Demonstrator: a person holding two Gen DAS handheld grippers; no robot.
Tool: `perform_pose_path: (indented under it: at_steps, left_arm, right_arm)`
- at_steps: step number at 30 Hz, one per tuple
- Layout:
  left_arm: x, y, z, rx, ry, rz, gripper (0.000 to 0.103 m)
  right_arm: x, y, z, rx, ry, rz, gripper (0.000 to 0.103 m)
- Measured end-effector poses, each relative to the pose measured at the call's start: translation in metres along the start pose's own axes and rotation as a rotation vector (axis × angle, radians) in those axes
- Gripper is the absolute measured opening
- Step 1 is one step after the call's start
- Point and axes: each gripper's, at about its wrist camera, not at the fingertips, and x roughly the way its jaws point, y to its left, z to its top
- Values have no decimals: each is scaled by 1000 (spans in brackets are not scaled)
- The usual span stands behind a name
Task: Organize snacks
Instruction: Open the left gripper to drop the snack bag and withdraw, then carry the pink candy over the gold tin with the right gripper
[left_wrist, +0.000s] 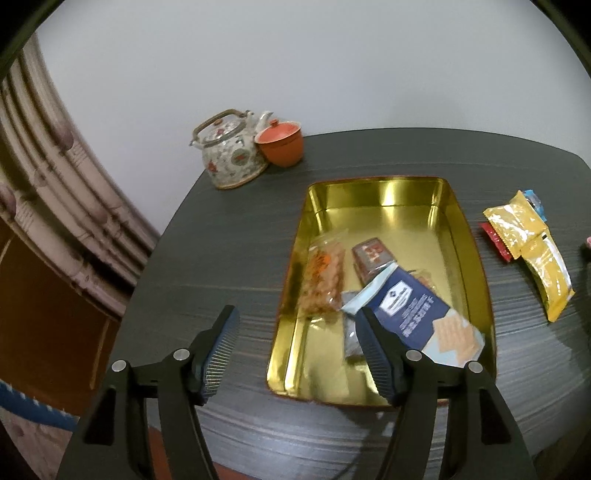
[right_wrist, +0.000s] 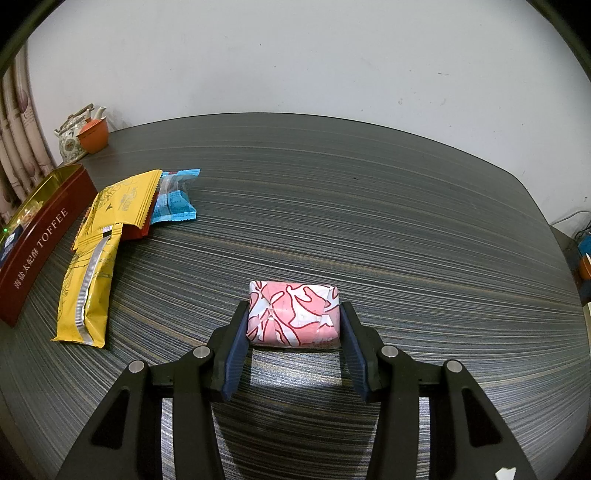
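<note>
Left tongs hang released near the tin, right tongs clenched on the pink snack resting on the worktop, so lift straight, carry left, release low inside the tin.

Dark striped table against a plain white wall.

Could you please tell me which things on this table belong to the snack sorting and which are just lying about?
Belongs to the job:
- gold toffee tin
- blue cracker packet
- yellow snack packets
- pink wrapped snack, between the right gripper pads

Just lying about:
- patterned teapot
- orange lidded cup
</note>
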Motion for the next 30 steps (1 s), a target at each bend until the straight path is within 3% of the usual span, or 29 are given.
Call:
perform_pose_path:
  at_steps: [15,20,25,30]
  left_arm:
    - [13,12,-10,-30,28,-8,73]
    - [13,29,-9,-114,28,-25,78]
    - [18,47,-9,-198,55,-23,80]
    - [21,59,-11,-253,75,-12,80]
  right_arm:
    - [1,12,5,25,27,-86,41]
    - [-13,18,9,42,19,-96,41]
    - [-36,34,25,41,-23,-52,41]
    - [-54,81,41,-25,-56,44,41]
